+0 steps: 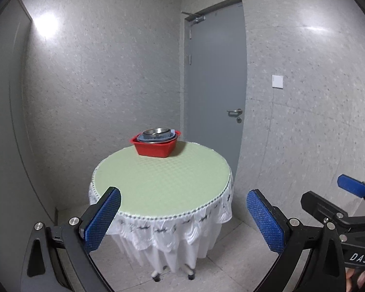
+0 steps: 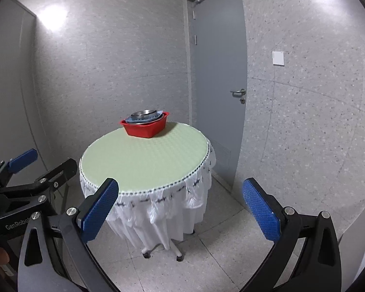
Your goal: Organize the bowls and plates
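My left claw [image 1: 183, 219] sits closest to the lens, blue pads spread wide and gripping nothing; my right claw [image 2: 180, 208] is spread just as wide, also empty. Both hang short of the round tabletop [image 1: 163, 182], off its near edge. I see the right claw in the left view's lower right corner. On the far side of the green tabletop sits a red basin [image 1: 155, 146] holding a blue plate [image 1: 143, 138] and a steel bowl [image 1: 157, 132] nested inside. A grey door [image 1: 216, 85] stands behind.

1 red basin [image 1: 155, 147], 1 steel bowl [image 1: 156, 131], 1 blue dish [image 1: 140, 138], 1 table [image 1: 163, 177]
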`<move>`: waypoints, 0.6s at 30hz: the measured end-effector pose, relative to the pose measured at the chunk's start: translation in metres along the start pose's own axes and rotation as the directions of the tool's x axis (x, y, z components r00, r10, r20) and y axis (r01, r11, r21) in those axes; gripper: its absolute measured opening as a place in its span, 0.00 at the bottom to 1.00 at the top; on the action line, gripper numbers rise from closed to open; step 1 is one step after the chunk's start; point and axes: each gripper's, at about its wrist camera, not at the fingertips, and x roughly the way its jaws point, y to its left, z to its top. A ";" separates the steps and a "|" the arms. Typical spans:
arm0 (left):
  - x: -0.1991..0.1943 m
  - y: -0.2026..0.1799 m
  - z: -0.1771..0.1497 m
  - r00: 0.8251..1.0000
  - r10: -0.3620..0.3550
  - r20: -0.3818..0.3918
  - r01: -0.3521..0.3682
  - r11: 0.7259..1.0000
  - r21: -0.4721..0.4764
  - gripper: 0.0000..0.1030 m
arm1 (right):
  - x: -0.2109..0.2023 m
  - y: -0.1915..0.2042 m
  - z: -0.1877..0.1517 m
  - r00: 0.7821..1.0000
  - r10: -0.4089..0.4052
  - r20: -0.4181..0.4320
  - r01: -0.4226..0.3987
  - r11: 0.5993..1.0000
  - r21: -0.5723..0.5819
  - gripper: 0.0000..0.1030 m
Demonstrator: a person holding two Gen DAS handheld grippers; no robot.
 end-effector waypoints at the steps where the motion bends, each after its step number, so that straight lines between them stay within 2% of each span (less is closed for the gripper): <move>1: -0.012 0.000 -0.006 1.000 0.000 -0.003 0.000 1.000 0.001 0.99 | -0.007 0.001 -0.005 1.000 0.005 -0.003 -0.005 1.000 0.003 1.00; 8: -0.070 0.010 -0.027 1.000 -0.021 0.021 0.021 1.000 -0.002 0.99 | -0.052 0.017 -0.031 1.000 0.000 0.016 0.000 1.000 0.000 1.00; 18: -0.108 0.039 -0.050 0.998 -0.040 0.045 0.040 0.999 0.011 0.99 | -0.089 0.047 -0.056 0.997 -0.042 0.058 0.042 0.999 -0.004 1.00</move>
